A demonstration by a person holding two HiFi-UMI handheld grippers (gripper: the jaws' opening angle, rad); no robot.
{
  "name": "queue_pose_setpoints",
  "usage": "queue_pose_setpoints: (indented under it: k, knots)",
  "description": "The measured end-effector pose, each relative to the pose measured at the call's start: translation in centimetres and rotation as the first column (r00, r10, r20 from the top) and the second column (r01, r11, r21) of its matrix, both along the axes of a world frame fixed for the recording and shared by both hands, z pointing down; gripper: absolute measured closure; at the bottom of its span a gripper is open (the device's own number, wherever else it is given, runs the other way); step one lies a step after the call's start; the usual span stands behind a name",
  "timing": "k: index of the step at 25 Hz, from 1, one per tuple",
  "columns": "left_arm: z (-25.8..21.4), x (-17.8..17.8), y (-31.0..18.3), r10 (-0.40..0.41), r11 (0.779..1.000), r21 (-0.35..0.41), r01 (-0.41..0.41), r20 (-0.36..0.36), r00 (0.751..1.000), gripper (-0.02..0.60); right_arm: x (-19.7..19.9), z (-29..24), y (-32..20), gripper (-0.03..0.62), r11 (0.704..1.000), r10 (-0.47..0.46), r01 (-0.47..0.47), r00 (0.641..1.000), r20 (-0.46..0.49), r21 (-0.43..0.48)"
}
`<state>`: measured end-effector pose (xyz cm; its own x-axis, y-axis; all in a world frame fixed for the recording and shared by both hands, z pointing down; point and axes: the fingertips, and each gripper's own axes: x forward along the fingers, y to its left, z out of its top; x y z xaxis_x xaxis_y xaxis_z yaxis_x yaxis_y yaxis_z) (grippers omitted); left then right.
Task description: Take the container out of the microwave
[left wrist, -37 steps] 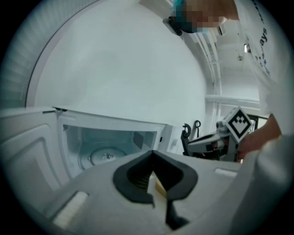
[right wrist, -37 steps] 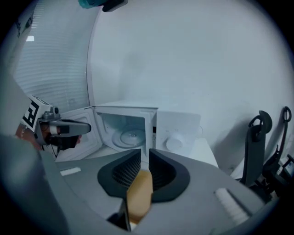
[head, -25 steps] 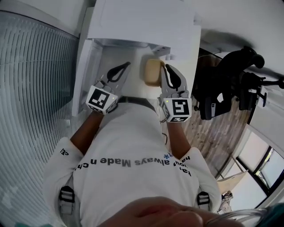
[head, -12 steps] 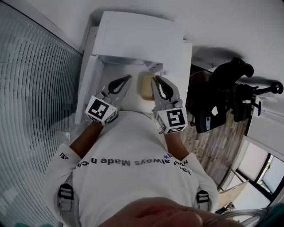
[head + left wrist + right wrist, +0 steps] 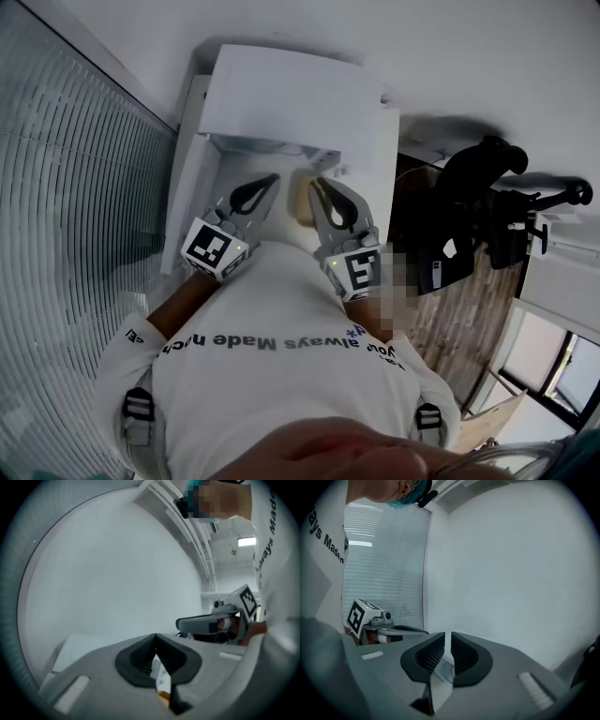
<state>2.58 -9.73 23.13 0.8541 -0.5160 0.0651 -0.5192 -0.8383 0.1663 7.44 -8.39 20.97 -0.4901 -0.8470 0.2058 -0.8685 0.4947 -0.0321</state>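
Head view: there is one boxy white microwave [image 5: 291, 94], one smooth tan container [image 5: 300, 199] and two grey plastic grippers, each bearing a marker cube. The container lies at the microwave's front, between the left gripper [image 5: 274, 178] and the right gripper [image 5: 319, 183]. It may still be inside the cavity. Both forearms reach forward.

Left gripper view: the ribbed black pads meet at their tips, holding nothing.

Right gripper view: the pads stand a narrow slit apart, empty.
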Motion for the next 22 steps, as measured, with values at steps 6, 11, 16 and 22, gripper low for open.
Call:
queue_pose_setpoints:
  k: [6, 11, 16, 22]
  knots:
    - [-0.49, -0.15, -0.53, -0.014, 1.000, -0.001, 0.014, -0.010, 1.000, 0.578, -0.39, -0.73, -0.51, 0.553, 1.000, -0.008, 0.008, 1.000, 0.006, 0.015]
    - [-0.72, -0.54, -0.67, -0.020, 1.000, 0.008, 0.020, -0.011, 1.000, 0.578, -0.68, -0.70, -0.57, 0.553, 1.000, -0.011, 0.011, 1.000, 0.010, 0.014]
    - [-0.39, -0.85, -0.46, -0.019, 1.000, 0.009, 0.019, -0.015, 1.000, 0.578, -1.01, -0.47, -0.45, 0.553, 1.000, -0.016, 0.016, 1.000, 0.004, 0.017]
    - [-0.19, -0.69, -0.29, -0.024, 1.000, 0.005, 0.024, -0.027, 0.999, 0.578, -0.92, -0.47, -0.25, 0.554, 1.000, -0.015, 0.015, 1.000, 0.001, 0.023]
